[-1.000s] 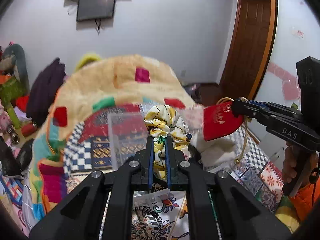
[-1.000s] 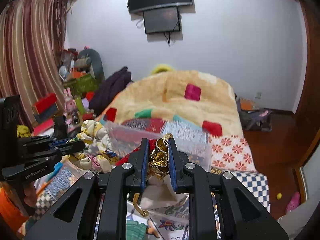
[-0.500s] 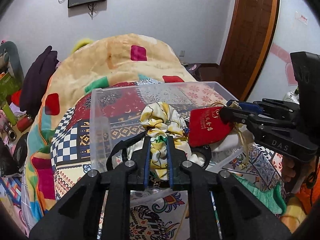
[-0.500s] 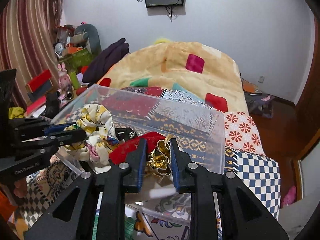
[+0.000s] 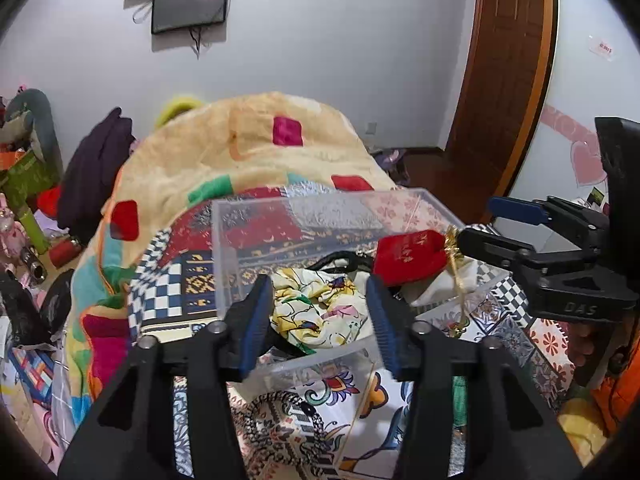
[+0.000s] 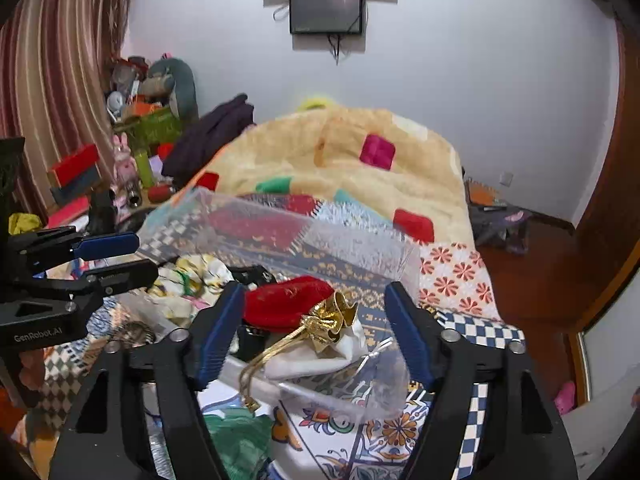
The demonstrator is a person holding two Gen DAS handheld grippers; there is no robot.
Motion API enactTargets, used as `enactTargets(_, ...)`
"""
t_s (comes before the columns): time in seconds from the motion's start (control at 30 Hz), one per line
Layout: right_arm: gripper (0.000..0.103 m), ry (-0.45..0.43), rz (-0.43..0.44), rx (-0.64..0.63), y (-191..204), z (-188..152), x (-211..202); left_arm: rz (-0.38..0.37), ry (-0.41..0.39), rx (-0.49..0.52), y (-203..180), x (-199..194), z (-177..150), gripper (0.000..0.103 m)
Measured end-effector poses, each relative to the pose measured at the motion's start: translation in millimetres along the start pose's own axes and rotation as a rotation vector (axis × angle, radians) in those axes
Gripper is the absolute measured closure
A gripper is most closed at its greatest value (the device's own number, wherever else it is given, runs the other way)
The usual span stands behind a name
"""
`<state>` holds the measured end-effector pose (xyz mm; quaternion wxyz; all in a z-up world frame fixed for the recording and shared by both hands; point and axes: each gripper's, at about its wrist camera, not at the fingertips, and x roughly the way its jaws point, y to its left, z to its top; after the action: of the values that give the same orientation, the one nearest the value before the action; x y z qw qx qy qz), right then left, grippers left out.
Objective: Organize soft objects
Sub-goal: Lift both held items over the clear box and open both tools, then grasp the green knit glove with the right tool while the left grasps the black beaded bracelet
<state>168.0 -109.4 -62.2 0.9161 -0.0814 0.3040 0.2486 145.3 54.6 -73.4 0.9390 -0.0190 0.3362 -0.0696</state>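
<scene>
Left gripper (image 5: 320,316): held low over the near rim of the clear bin (image 5: 256,216), fingers spread wide and holding nothing. The floral scarf (image 5: 320,308) lies between and just beyond the blue pads (image 5: 256,320), resting inside the bin near its front wall; whether the pads touch it cannot be told.

Right gripper (image 6: 316,328): held over the bin's right part, fingers likewise spread wide, empty. In the left wrist view it (image 5: 504,224) enters from the right, its two fingers pointing leftward over the bin's right wall, with the person's hand (image 5: 588,344) below its body.

Bin contents: the scarf at front left; a red pouch (image 6: 288,304) with a gold-trimmed mouth (image 6: 336,320) at right, lying on a white cloth (image 6: 332,356). A gold cord (image 6: 260,364) trails from the pouch's mouth over the bin's near edge. A black strap (image 5: 340,258) shows behind the scarf. In the left wrist view the pouch (image 5: 408,256) sits just beside the tip of the right gripper's lower finger, apparently free of it.

Surroundings: the bin stands on a patterned quilt (image 5: 176,288) covering a bed, with a tan blanket (image 5: 248,140) heaped behind it. A braided black-and-white loop (image 5: 280,428) lies on the quilt in front of the bin. A screen (image 6: 326,10) hangs on the far wall.
</scene>
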Motion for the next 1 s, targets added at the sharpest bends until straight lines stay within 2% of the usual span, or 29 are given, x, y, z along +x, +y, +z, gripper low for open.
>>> enactTargets(0.07, 0.027, -0.025, 0.002, 0.003, 1, 2, -12, 0.016, -0.019, 0.004, -1, -10, 0, 0.044)
enactTargets(0.13, 0.023, -0.038, 0.012, 0.007, 2, 3, -21, 0.032, -0.037, 0.009, -3, -22, 0, 0.035)
enactTargets(0.17, 0.019, -0.045, 0.017, 0.01, 3, 3, -26, 0.038, -0.042, 0.01, -4, -26, 0, 0.032)
enactTargets(0.33, 0.015, -0.068, 0.048, 0.01, 9, -1, -46, 0.073, -0.059, 0.001, -3, -46, -8, 0.004)
enactTargets(0.57, 0.013, -0.027, 0.09, 0.011, 19, -21, -48, 0.115, -0.012, 0.006, 1, -54, -35, 0.002)
enactTargets(0.8, 0.013, 0.083, 0.13, 0.043, 19, -51, -23, 0.136, 0.095, -0.027, 15, -30, -69, 0.002)
enactTargets(0.9, 0.013, 0.144, 0.154, 0.067, 18, -66, -12, 0.149, 0.116, -0.046, 21, -22, -80, 0.003)
enactTargets(0.97, 0.013, 0.168, 0.167, 0.074, 19, -74, -8, 0.156, 0.127, -0.071, 27, -17, -87, 0.006)
enactTargets(1.0, 0.013, 0.178, 0.177, 0.075, 19, -77, -6, 0.155, 0.132, -0.076, 28, -15, -89, 0.014)
